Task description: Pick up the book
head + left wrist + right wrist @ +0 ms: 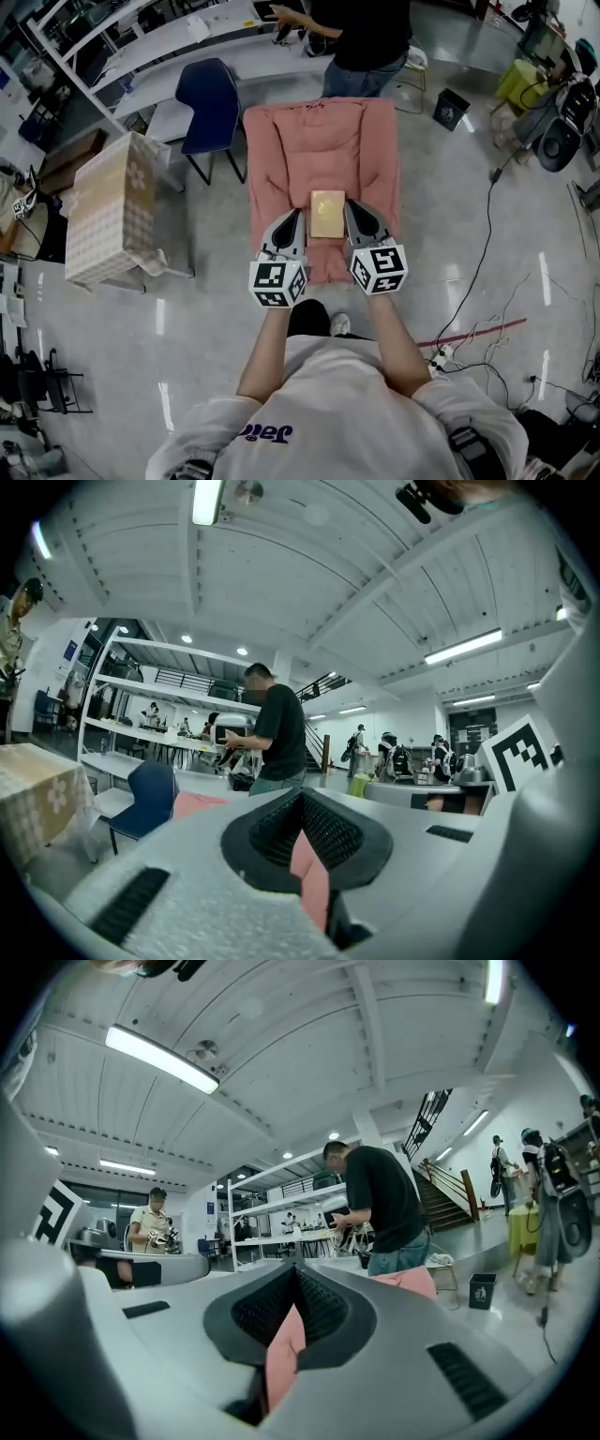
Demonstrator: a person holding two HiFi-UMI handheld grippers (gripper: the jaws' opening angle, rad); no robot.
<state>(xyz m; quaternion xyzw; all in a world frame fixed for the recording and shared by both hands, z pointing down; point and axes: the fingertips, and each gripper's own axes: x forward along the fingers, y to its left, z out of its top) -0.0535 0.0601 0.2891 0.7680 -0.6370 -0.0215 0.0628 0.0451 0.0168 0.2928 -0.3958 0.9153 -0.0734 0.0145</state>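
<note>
A tan book [327,214] lies flat on a pink padded cover [319,141], near its front end. My left gripper [297,216] sits just left of the book and my right gripper [349,206] just right of it, so the book lies between them. I cannot tell whether either tip touches it. Both point level and away from me. In the left gripper view the jaws [302,794] meet with nothing between them, and pink cover shows in the gap below. The right gripper view shows the same of its jaws [297,1269]. The book appears in neither gripper view.
A person in a black shirt [361,37] stands at the cover's far end beside white shelving [169,42]. A blue chair [211,98] and a cloth-covered box [112,211] stand to the left. A black bin [451,108] and floor cables [487,244] are on the right.
</note>
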